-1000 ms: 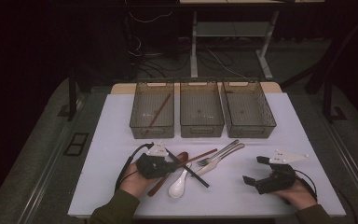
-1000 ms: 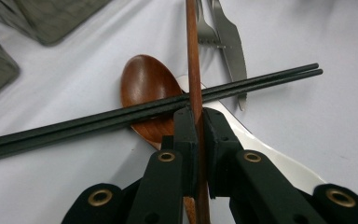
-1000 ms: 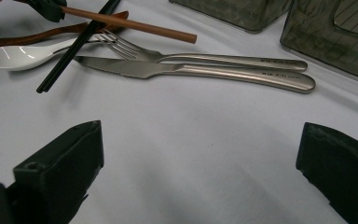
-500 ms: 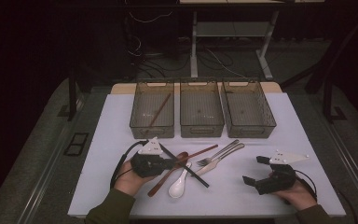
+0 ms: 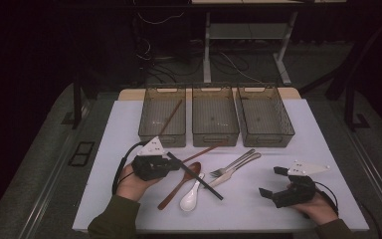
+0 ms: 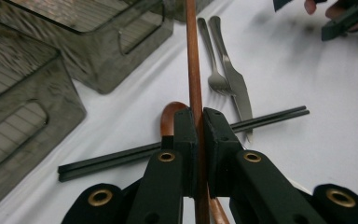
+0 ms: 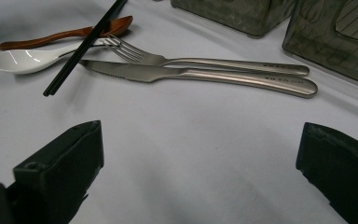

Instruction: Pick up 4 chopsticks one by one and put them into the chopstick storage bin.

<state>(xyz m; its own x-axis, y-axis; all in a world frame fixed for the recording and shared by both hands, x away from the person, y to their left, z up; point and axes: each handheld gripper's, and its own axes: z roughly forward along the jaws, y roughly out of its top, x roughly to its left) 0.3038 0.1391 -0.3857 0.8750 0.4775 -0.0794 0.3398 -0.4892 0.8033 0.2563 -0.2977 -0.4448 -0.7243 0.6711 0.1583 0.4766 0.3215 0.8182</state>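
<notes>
My left gripper is clenched on a thin reddish-brown wooden chopstick, which runs upright between the pads near its middle. I should lift it level and clear of the black chopstick pair, then carry it toward the smoky plastic bin at the white table's far-left edge. My right gripper rests released near the front-right corner.

1. The brown chopstick runs past the top edge, ahead of the left gripper.
2. The wooden spoon sits mostly hidden behind that gripper's closed jaws.
</notes>
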